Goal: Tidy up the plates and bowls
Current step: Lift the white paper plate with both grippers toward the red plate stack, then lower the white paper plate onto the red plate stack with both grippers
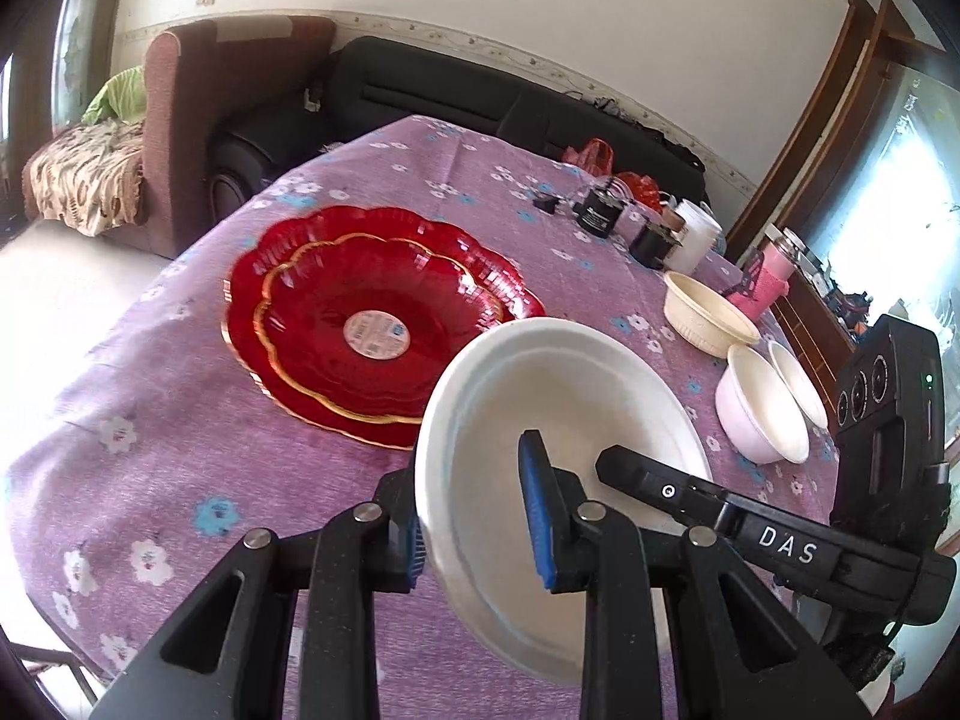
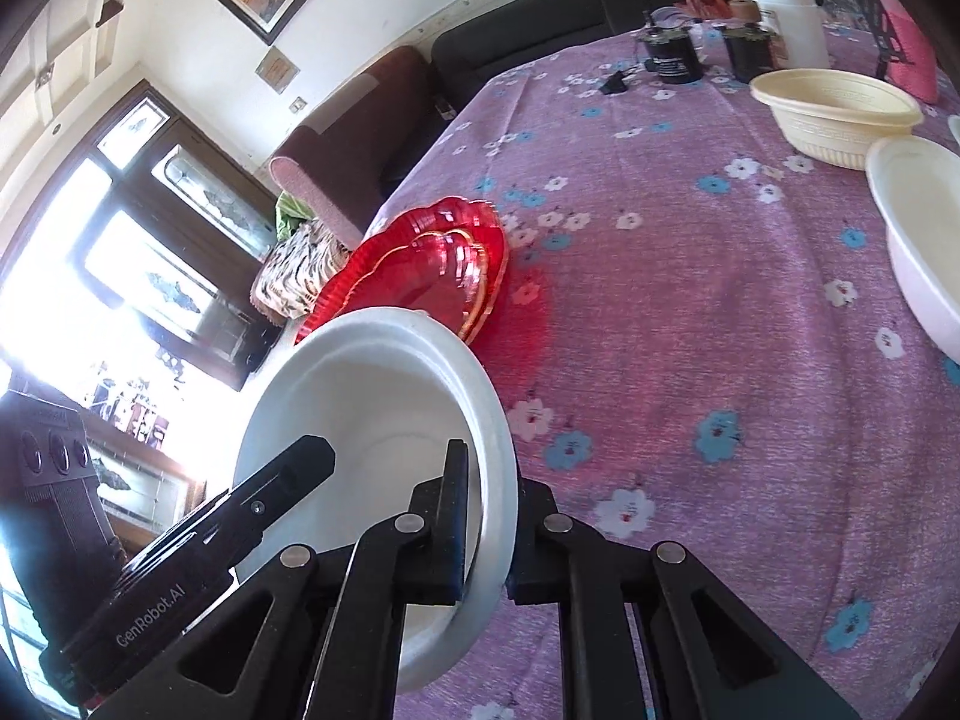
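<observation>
A white bowl (image 1: pixel 558 396) is held tilted above the purple flowered tablecloth by both grippers. My left gripper (image 1: pixel 477 531) is shut on its near left rim, blue pads on either side of the wall. My right gripper (image 2: pixel 486 534) is shut on the opposite rim of the same white bowl (image 2: pixel 372 396). The right gripper (image 1: pixel 708 498) shows reaching in from the right in the left wrist view; the left gripper (image 2: pixel 264 498) shows at the left in the right wrist view. Two stacked red scalloped plates (image 1: pixel 372 318) with gold rims lie just beyond the bowl, also seen in the right wrist view (image 2: pixel 432 276).
A cream bowl (image 1: pixel 708 312) and two white bowls (image 1: pixel 762 408) stand at the right side of the table; they also show in the right wrist view (image 2: pixel 840 114). Black jars (image 1: pixel 600 210), a white container (image 1: pixel 696 234) and a pink item (image 1: pixel 768 276) crowd the far right. Sofas stand behind the table.
</observation>
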Action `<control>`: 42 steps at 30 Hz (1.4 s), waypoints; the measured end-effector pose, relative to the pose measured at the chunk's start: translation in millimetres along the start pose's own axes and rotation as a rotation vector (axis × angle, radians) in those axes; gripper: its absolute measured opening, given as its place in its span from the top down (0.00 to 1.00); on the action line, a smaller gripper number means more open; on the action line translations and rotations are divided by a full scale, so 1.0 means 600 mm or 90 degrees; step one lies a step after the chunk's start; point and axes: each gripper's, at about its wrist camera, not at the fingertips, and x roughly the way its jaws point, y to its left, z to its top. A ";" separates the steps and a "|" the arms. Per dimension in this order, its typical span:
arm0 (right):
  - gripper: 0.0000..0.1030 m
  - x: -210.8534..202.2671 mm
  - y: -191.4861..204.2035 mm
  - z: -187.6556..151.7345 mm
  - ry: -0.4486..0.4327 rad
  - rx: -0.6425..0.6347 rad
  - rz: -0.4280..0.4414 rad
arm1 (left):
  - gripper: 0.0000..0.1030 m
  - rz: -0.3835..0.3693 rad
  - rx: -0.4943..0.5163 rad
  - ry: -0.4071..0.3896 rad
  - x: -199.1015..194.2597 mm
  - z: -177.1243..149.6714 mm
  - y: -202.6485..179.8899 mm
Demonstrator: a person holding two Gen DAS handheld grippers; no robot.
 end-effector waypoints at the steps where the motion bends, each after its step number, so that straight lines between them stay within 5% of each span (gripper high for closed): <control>1: 0.90 0.004 0.007 0.001 0.001 -0.004 0.003 | 0.75 0.002 -0.005 -0.005 -0.004 0.002 0.008; 23: 0.90 0.070 0.079 0.028 0.025 -0.044 0.030 | 0.83 -0.020 -0.112 -0.016 -0.021 0.026 0.122; 42: 0.90 0.109 0.115 0.120 0.019 -0.061 0.014 | 0.83 0.051 -0.029 -0.029 0.016 0.126 0.128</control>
